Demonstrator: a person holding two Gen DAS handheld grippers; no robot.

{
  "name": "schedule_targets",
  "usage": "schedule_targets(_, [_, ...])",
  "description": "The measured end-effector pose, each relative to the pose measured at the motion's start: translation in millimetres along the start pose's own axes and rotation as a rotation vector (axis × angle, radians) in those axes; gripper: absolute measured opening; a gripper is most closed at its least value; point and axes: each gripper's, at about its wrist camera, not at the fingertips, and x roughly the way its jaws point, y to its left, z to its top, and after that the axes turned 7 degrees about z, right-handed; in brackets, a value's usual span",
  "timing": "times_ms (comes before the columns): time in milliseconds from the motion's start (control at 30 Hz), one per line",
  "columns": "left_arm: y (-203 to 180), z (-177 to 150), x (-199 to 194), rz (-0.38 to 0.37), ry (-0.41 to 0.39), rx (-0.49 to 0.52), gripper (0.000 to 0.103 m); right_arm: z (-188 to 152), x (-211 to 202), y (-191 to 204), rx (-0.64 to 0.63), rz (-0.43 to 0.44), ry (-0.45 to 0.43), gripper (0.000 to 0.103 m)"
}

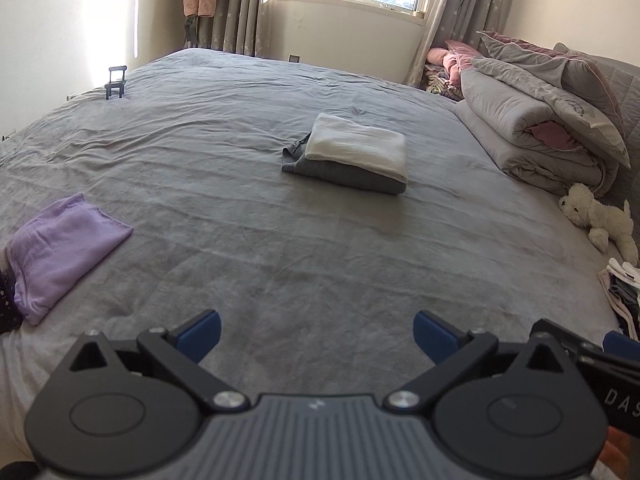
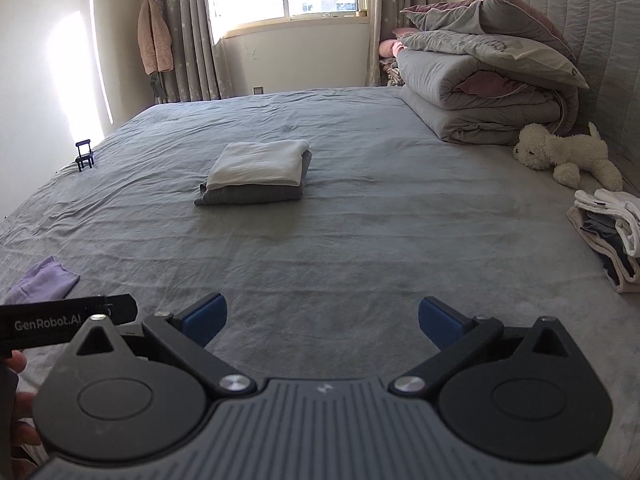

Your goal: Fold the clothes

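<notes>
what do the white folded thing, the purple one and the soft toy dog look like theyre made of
White folded piece: thin woven cloth, probably cotton; matte, with fine soft creases.
Purple piece: light matte fabric, perhaps cotton gauze or jersey; it lies limp with small wrinkles.
Toy dog: cream plush, likely synthetic pile; its surface looks fuzzy and nubbly.
The exact fibre cannot be told from these views.

The bed (image 2: 360, 240) carries a wrinkled grey cover. Near its middle lies a folded grey garment (image 2: 252, 194) with a folded white garment (image 2: 260, 162) on top. A folded lilac cloth (image 1: 60, 248) lies at the left edge. A rolled duvet stack (image 2: 480, 100), a plush dog (image 2: 560, 152), a clothes pile (image 2: 612, 236) and a small black stand (image 2: 85, 155) also rest on it.
</notes>
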Motion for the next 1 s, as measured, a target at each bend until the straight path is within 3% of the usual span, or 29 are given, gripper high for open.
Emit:
schedule_targets(167, [0.2,-16.9,-21.5,-0.025,0.000,-0.001,0.103,-13.5,-27.2,12.0,-0.015,-0.049,-0.019,0.103])
schedule_targets(300, [-7.5,-21.7,-32.5,0.016,-0.043,0.072,0.103,-13.5,-36.0,15.9,-0.048,-0.077,-0.028,0.103])
schedule_targets(500, [-10.6,-21.2,-38.3,0.007,-0.060,0.105,0.103,-16.1,-38.8,10.3,-0.041,-0.122,-0.030,0.103])
schedule_targets(1000, [-18.2,-24.9,-35.1,0.016,-0.052,0.133,0.103,-23.2,-37.1,10.7,-0.026,-0.135,-0.029,0.103])
